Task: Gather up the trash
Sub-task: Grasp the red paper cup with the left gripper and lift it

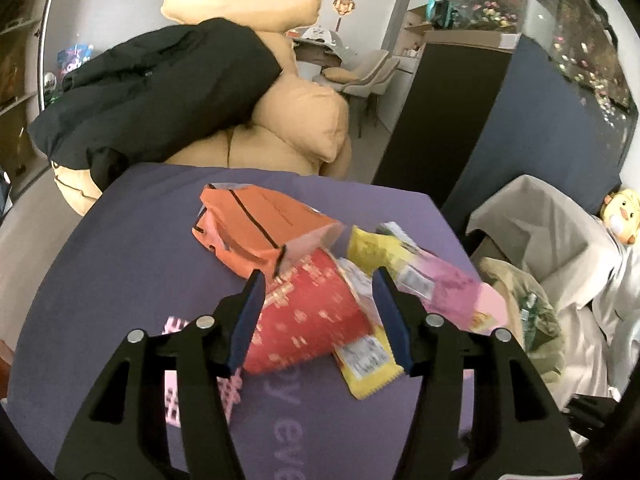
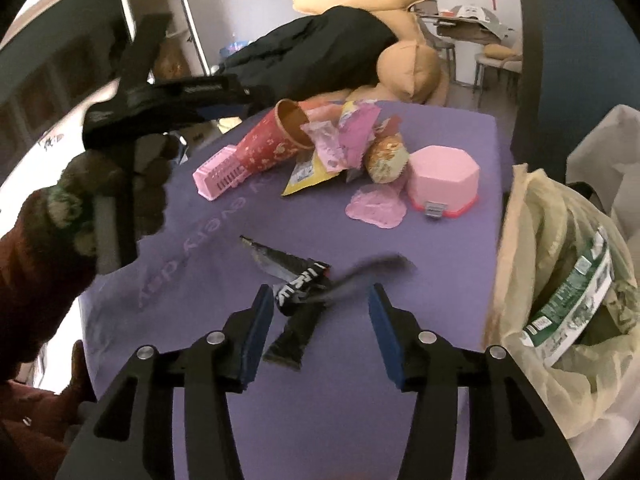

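Observation:
My left gripper (image 1: 318, 274) is open and hangs over a red paper cup (image 1: 312, 316) that lies on its side on the purple tabletop (image 1: 140, 260). Its pads do not press on the cup. Around the cup lie an orange bag (image 1: 256, 228), yellow wrappers (image 1: 368, 364) and a pink wrapper (image 1: 444, 292). My right gripper (image 2: 318, 286) is open too. A black wrapper (image 2: 296, 312) lies on the table between its fingers, and a blurred dark strip (image 2: 372, 266) runs just ahead of them. The right wrist view shows the left gripper (image 2: 240, 92) above the cup (image 2: 268, 140).
A yellowish trash bag (image 2: 560, 280) with a green wrapper inside hangs open at the table's right edge. A pink box (image 2: 444, 180), a pink comb-like piece (image 2: 220, 172) and a pink flat piece (image 2: 376, 208) lie on the table. Behind are tan cushions (image 1: 300, 120) and a black coat (image 1: 152, 88).

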